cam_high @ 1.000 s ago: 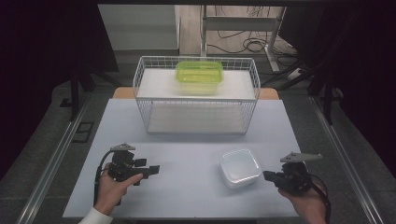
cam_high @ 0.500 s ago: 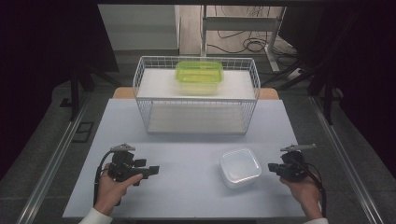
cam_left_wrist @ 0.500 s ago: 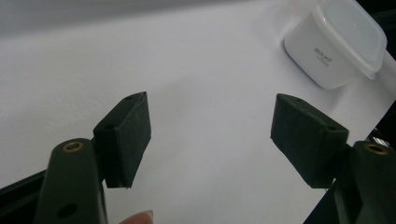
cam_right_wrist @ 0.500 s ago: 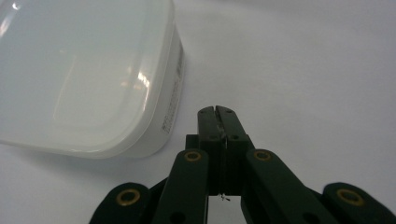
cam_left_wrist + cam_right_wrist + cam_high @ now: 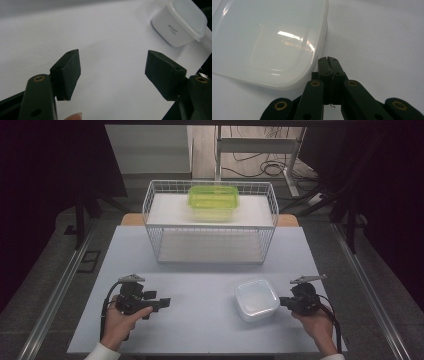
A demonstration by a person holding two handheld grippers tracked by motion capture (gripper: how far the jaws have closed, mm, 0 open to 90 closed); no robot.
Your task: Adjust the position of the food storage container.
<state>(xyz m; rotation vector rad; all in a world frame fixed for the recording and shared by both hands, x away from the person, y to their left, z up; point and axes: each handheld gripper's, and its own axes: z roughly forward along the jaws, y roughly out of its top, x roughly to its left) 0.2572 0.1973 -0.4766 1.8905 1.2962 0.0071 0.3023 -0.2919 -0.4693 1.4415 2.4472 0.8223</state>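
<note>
A white lidded plastic container (image 5: 257, 299) sits on the table at the front right; it appears as a white container (image 5: 180, 23) at the far upper right of the left gripper view and as a clear-lidded container (image 5: 270, 40) close up in the right gripper view. My right gripper (image 5: 283, 301) is shut with nothing between its jaws, its tip (image 5: 328, 59) just beside the container's right side. My left gripper (image 5: 164, 303) rests at the front left, open and empty, its pads (image 5: 70, 71) wide apart over bare table. A green lidded container (image 5: 213, 199) stands on top of the white wire basket (image 5: 210, 222).
The wire basket stands at the back middle of the white table (image 5: 200, 285). A metal rail (image 5: 55, 295) runs along the table's left side, and cables lie on the floor behind.
My right gripper has moved up the picture and sunk toward the table, ending level with the white container's right side. The left gripper has stayed still.
</note>
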